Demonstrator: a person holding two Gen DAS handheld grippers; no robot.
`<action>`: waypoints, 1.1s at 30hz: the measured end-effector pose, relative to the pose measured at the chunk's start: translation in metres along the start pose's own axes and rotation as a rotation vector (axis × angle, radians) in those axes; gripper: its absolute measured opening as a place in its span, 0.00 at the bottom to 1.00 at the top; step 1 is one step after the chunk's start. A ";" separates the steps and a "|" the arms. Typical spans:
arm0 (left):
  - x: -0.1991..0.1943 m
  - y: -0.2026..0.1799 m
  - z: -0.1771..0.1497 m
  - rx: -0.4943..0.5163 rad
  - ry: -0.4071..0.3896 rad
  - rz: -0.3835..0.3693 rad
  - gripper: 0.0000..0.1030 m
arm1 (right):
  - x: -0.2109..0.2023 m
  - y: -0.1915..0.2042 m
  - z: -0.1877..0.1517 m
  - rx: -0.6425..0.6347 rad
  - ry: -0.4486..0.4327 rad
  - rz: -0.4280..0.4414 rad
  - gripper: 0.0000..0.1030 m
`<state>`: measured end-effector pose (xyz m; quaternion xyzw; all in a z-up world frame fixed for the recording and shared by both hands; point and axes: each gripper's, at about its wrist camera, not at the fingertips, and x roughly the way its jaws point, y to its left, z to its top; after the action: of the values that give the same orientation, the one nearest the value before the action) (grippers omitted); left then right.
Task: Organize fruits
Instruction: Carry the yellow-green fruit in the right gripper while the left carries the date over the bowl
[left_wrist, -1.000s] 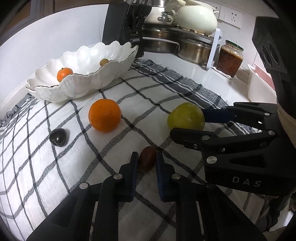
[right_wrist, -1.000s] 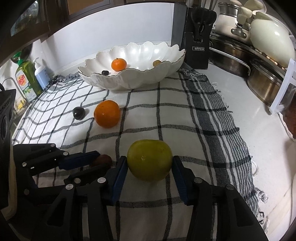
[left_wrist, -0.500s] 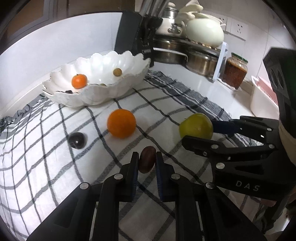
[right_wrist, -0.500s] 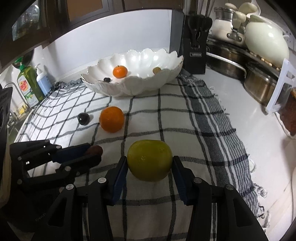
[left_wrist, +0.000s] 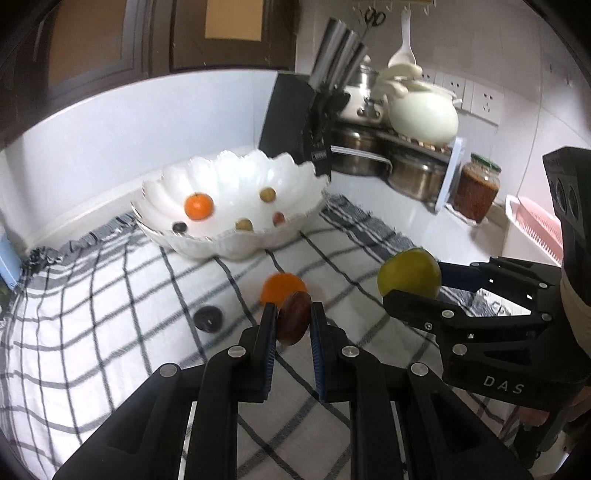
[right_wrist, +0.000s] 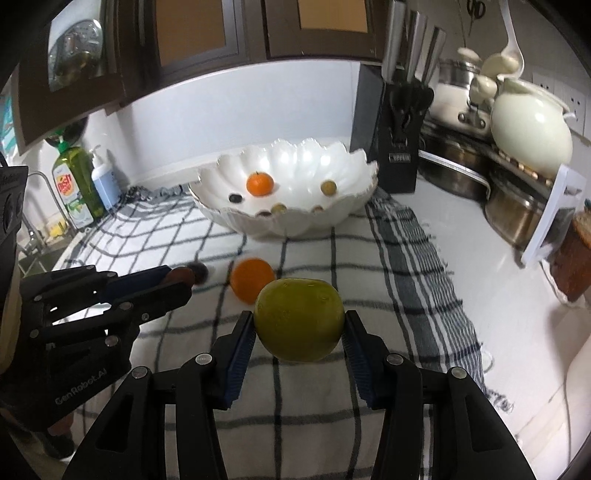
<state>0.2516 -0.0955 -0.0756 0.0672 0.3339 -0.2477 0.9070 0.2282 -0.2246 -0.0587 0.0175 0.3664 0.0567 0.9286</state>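
The left gripper (left_wrist: 293, 322) clamps a smooth brown oval fruit (left_wrist: 294, 318); the right gripper (right_wrist: 298, 336) clamps a round green fruit (right_wrist: 299, 319), both above the checked cloth (right_wrist: 384, 266). Far, a scalloped white bowl (right_wrist: 295, 225) holds small fruits. Only the right view shows the soap bottles (right_wrist: 75, 186).

My white counter (right_wrist: 491, 295) has a black and white checked cloth (right_wrist: 325, 384) spread over it. On the cloth I see a white scalloped bowl (right_wrist: 295, 225), an orange (right_wrist: 248, 278) and a small dark plum (left_wrist: 209, 318). A black knife block (right_wrist: 391, 147) stands on the counter just behind the bowl.
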 end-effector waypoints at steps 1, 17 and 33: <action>-0.002 0.002 0.003 0.001 -0.011 0.007 0.18 | -0.001 0.001 0.002 -0.001 -0.006 0.001 0.48; -0.026 0.025 0.042 -0.002 -0.148 0.085 0.18 | -0.007 0.010 0.049 -0.020 -0.140 0.010 0.48; -0.017 0.052 0.089 -0.017 -0.190 0.170 0.18 | 0.016 0.007 0.103 -0.026 -0.175 0.022 0.48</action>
<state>0.3170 -0.0692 0.0018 0.0636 0.2416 -0.1721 0.9529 0.3093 -0.2149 0.0062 0.0141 0.2831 0.0698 0.9564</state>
